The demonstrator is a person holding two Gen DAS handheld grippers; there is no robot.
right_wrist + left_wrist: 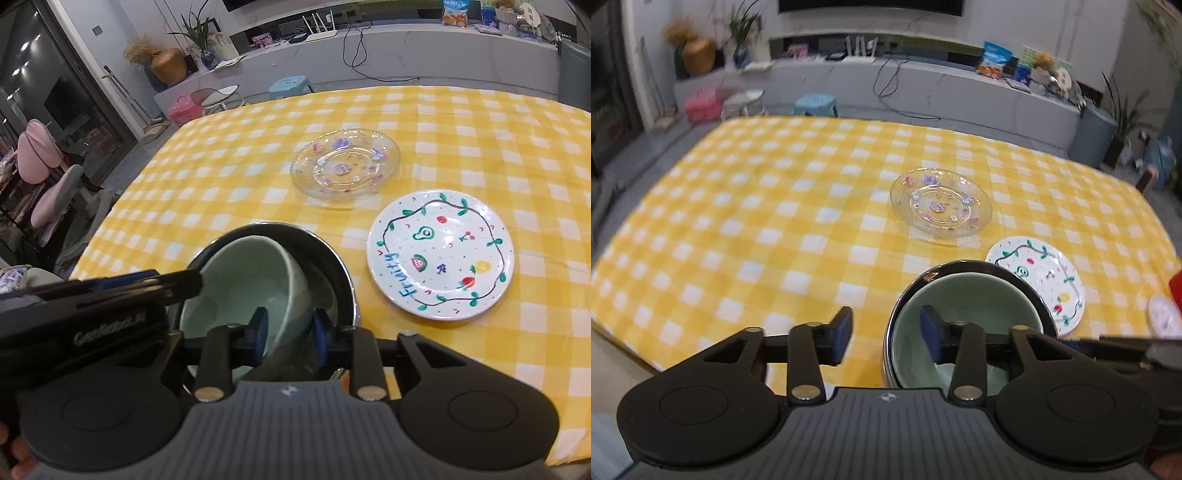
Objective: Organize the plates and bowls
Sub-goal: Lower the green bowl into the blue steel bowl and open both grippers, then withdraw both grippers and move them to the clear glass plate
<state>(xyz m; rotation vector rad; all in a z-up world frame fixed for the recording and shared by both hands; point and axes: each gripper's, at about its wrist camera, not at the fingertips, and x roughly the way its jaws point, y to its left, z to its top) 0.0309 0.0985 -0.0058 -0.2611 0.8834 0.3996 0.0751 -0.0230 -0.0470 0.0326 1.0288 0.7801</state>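
A pale green bowl [960,295] [240,266] lies tilted inside a steel bowl [960,264] [332,258] near the table's front edge. My left gripper [886,334] is open and straddles the left rims of both bowls. One of its fingers [932,328] is inside the green bowl and the other is outside over the cloth. My right gripper [290,330] is open with the green bowl's wall between its pads, which do not press on it. Beyond the bowls lie a clear glass plate [940,206] [345,166] and a white fruit-painted plate [1045,277] [439,254].
A yellow checked cloth [757,221] [480,140] covers the table. At the right edge of the left wrist view show a red thing [1175,291] and part of a small white dish [1163,317]. Pink chairs [48,192] stand left of the table.
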